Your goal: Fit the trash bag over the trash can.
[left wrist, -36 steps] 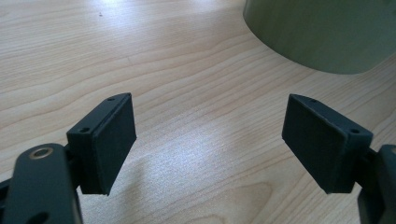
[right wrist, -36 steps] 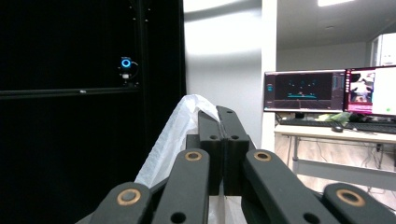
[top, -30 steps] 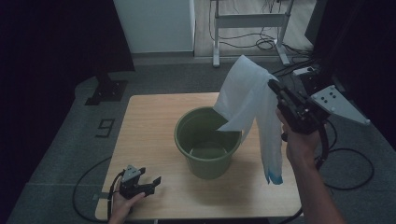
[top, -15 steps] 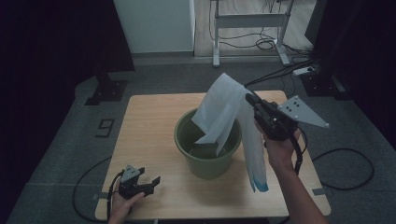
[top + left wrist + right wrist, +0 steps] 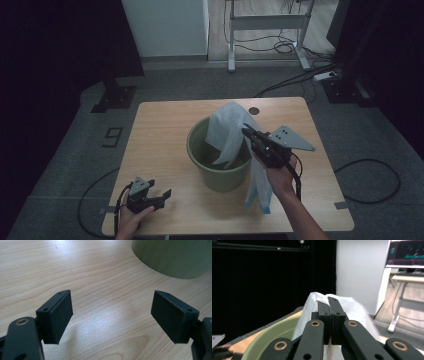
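A green bucket [image 5: 220, 177] stands in the middle of the wooden table [image 5: 160, 130]. Just over its right rim my right gripper [image 5: 246, 131] is shut on a white plastic bag [image 5: 227, 125]. One part of the bag hangs into the bucket. Another part trails down outside the right wall to a blue edge near the table. In the right gripper view the shut jaws [image 5: 328, 302] pinch the bag [image 5: 355, 308] above the bucket's rim [image 5: 270, 338]. My left gripper [image 5: 162, 196] rests at the table's front left, open with nothing between its pads [image 5: 111, 312]. The bucket [image 5: 172, 257] lies ahead of it.
A small dark disc [image 5: 254, 110] sits on the table behind the bucket. Beyond the table stand a white cabinet [image 5: 165, 25] and a metal desk frame [image 5: 267, 22], with cables [image 5: 295, 82] across the floor. A black stand base [image 5: 114, 97] is at the far left.
My right gripper has come down and to the left with the bag, from beside the bucket to over its rim. The bag now dips into the bucket. The left gripper has not moved.
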Demonstrator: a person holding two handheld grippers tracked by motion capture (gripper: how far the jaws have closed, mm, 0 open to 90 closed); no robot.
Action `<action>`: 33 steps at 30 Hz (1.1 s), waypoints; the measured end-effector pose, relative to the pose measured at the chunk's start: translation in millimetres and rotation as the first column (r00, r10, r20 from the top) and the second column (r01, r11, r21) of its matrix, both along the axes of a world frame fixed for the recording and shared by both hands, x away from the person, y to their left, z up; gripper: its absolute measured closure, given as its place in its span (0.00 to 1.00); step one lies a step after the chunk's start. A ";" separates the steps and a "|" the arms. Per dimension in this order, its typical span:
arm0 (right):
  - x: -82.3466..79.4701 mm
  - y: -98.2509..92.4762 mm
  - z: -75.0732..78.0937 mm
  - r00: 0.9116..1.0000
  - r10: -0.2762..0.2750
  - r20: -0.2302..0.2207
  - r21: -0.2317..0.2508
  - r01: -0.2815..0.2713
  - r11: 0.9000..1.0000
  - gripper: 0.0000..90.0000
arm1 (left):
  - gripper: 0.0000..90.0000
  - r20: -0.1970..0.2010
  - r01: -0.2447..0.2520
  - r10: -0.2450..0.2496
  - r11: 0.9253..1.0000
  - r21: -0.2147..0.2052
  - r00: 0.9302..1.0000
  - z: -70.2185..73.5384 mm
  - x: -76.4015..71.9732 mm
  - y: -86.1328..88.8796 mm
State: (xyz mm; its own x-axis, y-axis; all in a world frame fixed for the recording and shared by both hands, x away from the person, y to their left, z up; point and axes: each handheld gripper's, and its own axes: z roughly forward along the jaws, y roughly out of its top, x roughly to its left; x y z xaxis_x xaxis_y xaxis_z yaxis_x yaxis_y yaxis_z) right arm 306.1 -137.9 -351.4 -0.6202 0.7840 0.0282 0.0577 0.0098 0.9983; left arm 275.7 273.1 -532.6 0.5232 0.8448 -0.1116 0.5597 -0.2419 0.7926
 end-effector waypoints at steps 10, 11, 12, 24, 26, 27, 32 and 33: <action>-25.7 -1.0 -31.6 0.998 0.060 -0.022 0.040 -0.059 0.997 0.98 | 0.20 0.000 -0.004 0.004 1.000 -0.003 1.000 -0.4 0.2 0.9; -29.4 -2.1 -30.8 0.998 0.058 -0.015 0.044 -0.057 0.997 0.98 | 0.20 -0.001 -0.003 0.003 1.000 -0.002 1.000 -0.7 0.3 0.5; -33.5 -3.0 -28.4 0.998 0.058 -0.001 0.040 -0.058 0.998 0.98 | 0.20 -0.003 -0.002 0.002 1.000 0.002 1.000 -0.9 0.3 0.0; -23.5 -2.6 -39.1 0.997 0.065 -0.051 0.030 -0.064 0.998 0.98 | 0.20 -0.003 0.002 -0.002 1.000 0.009 1.000 -1.1 0.0 -1.0; -20.8 0.1 -48.7 0.994 0.080 -0.077 0.031 -0.077 0.997 0.98 | 0.20 -0.002 0.001 -0.001 1.000 0.007 1.000 -1.2 0.0 -0.2; -20.5 0.8 -51.8 0.993 0.083 -0.087 0.030 -0.081 0.996 0.98 | 0.20 -0.003 0.002 -0.002 1.000 0.007 1.000 -1.3 0.0 0.1; -23.9 0.4 -63.1 0.991 0.084 -0.101 0.032 -0.081 0.996 0.75 | 0.20 -0.005 0.001 -0.001 1.000 0.008 1.000 -1.6 0.0 -0.4; -26.5 -0.1 -62.5 0.994 0.064 -0.093 0.029 -0.061 0.998 0.65 | 0.20 -0.003 0.001 -0.001 1.000 0.009 1.000 -1.3 -0.2 -0.4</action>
State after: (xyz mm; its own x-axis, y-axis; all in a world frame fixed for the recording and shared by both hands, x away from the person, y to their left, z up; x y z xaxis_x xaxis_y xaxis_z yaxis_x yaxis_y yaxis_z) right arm 279.6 -138.0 -413.9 -0.6617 0.7418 0.1088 0.1513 -0.0100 0.9884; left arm 275.4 272.7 -533.9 0.5237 0.8453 -0.1054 0.5618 -0.2497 0.7887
